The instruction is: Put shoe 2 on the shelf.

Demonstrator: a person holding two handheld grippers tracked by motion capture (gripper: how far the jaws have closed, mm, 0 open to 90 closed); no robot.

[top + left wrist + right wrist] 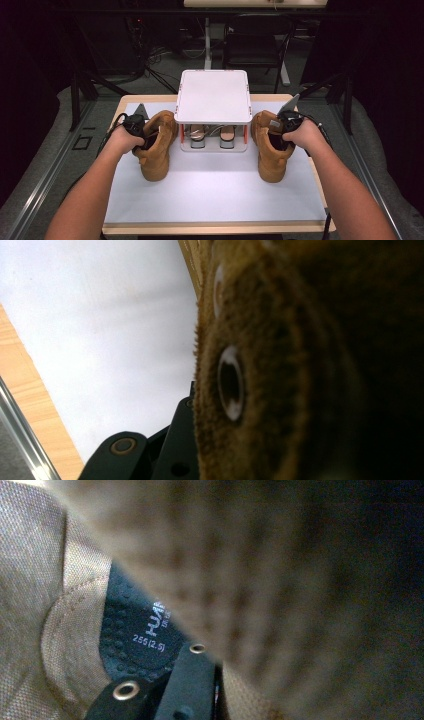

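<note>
White mat (215,190) — rack (213,95) holds shoes (213,136); each claw (145,137) (281,134) pinches boot (156,145) (270,147) collar.

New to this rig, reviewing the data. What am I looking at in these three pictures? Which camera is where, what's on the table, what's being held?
No robot arm here: a person holds a hand-held two-jaw gripper in each hand.

The high view looks forward and down on the table from the person's side. The left gripper is at the collar of the left boot, the right gripper at the collar of the right boot. Both tan boots stand on the table. Between them is a small white rack with other shoes on its lower level.

The left gripper view rides on that gripper: one black jaw shows beside the boot's suede edge and a metal eyelet.

The right gripper view looks into the other boot: its lining and a dark insole with a printed size.

Each gripper seems to pinch its boot's collar, but the closure itself is hidden.
</note>
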